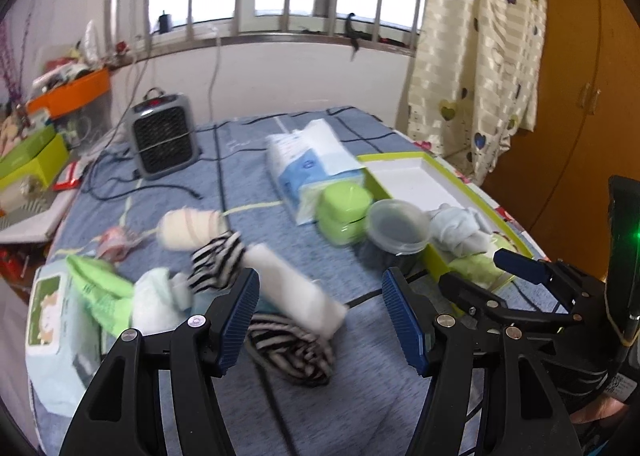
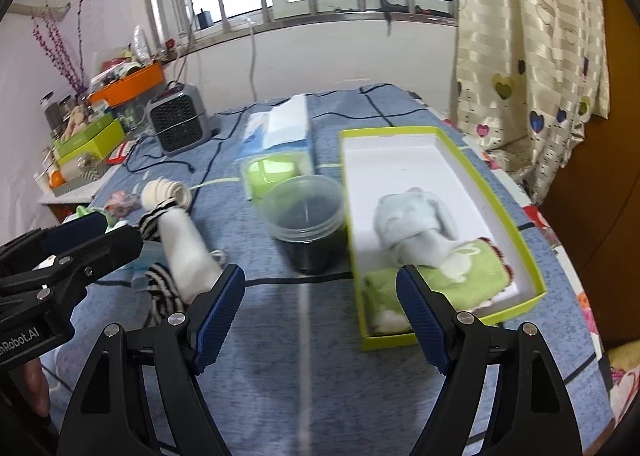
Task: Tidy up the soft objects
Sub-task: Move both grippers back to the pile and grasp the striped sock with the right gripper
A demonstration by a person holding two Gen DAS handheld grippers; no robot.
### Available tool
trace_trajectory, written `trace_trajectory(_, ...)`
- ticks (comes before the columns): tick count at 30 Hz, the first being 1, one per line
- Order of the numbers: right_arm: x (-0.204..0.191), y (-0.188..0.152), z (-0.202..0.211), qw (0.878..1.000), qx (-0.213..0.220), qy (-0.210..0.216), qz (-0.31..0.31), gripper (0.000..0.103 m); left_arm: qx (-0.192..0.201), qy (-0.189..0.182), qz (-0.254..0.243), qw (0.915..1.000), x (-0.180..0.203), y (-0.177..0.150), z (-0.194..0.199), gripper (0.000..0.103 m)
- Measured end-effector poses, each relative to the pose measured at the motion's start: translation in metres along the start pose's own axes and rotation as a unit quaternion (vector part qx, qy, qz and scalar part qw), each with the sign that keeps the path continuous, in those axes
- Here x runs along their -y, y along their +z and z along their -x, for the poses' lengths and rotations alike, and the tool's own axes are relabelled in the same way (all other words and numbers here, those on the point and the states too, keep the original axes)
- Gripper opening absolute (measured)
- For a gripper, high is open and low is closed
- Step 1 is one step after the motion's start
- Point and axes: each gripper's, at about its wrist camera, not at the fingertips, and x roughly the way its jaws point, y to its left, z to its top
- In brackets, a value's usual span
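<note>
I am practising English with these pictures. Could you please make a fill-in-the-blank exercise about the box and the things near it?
1. The long box has a rim of ____ colour.
2. Inside the box, a pale blue cloth lies partly on a ____ towel.
3. The clear tub stands ____ the box, on the blue cover.
4. Both tools are open, and between the fingers of the right tool there is ____.

Missing words: green (yellow-green); green; beside; nothing

Motion-blurred white roll (image 1: 294, 288), wipes pack (image 1: 56, 336) partly hidden behind tool arm
</note>
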Motion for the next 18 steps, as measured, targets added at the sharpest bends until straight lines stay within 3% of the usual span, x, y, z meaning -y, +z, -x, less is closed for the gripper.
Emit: trace_trajectory(18, -0.069, -0.011, -0.028, 0.994, -0.025, 0.085, 0.066, 0.078, -0.013, 0.056, 0.097, 0.9937, -0.089, -0.032, 0.010, 0.064)
